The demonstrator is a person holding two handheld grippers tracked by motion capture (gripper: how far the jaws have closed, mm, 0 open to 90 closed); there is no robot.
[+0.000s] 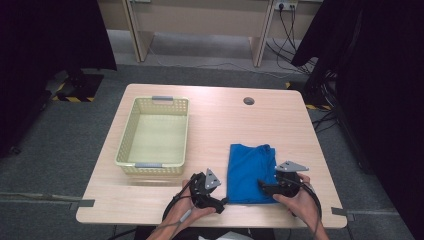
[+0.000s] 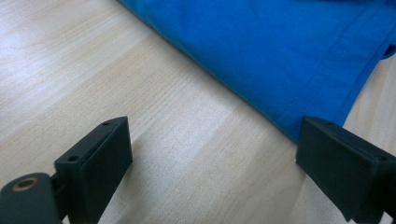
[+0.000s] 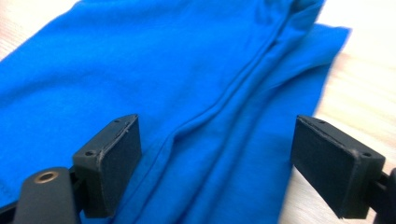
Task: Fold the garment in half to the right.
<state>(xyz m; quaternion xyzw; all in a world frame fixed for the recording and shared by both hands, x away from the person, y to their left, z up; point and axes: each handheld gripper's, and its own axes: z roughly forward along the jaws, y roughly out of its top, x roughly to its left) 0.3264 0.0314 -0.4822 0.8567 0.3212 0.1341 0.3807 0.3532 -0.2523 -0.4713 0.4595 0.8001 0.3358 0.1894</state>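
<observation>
Light wood table (image 1: 210,120), grey carpet, dark curtains. Folded blue cloth (image 1: 250,172) at near right edge, creased. Left gripper (image 1: 220,202) and right gripper (image 1: 263,186) flank it, jaws spread. Yellow basket (image 1: 127,135) left.

text: none showing readable | labels, brands, numbers: none appearing on the folded blue cloth garment (image 1: 250,172) or pale yellow plastic basket (image 1: 129,131) (both looking plain)
</observation>
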